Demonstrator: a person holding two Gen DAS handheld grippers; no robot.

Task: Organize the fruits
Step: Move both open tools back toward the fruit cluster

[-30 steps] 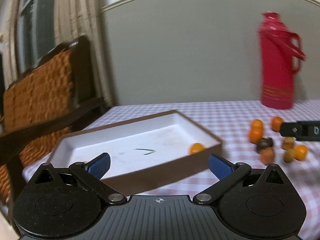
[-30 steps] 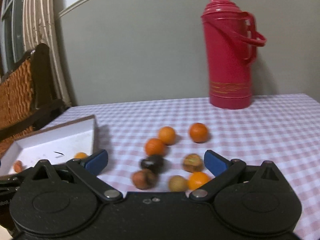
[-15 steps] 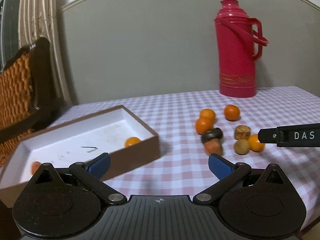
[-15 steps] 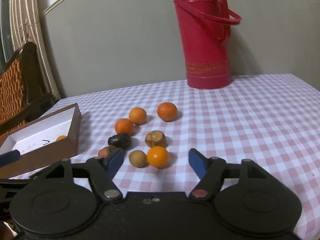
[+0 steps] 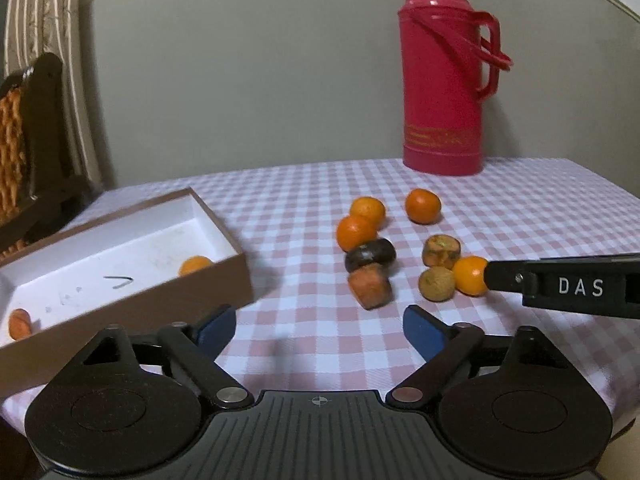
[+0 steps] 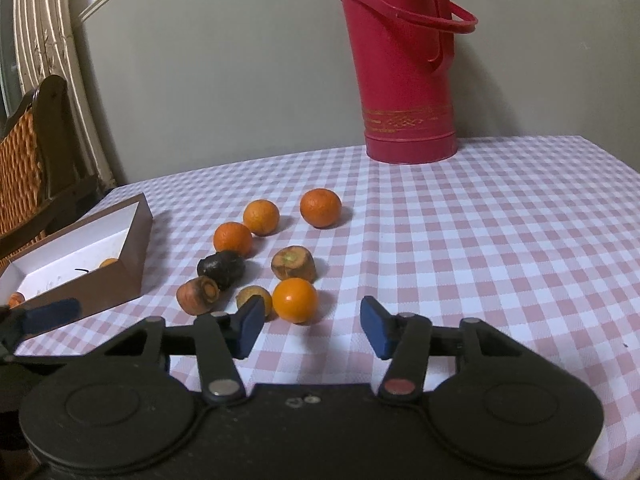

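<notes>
Several small oranges and brown fruit pieces lie in a cluster on the checked cloth. The nearest orange sits just ahead of my right gripper, close to its left pad. The jaws are closing and the pads are not pressing on it. In the left wrist view, a finger of the right gripper reaches that orange from the right. My left gripper is closing with nothing between its fingers, and a carrot-like piece lies just beyond it. The brown box at left holds an orange and a small piece.
A tall red thermos stands at the back of the table by the grey wall. A wicker chair and a curtain are at the left. The table's right edge falls away. Three oranges lie behind the cluster.
The left wrist view swung from the box to the fruit cluster, and its jaws narrowed slightly. My right gripper moved in toward the nearest orange and its jaws narrowed a lot.
</notes>
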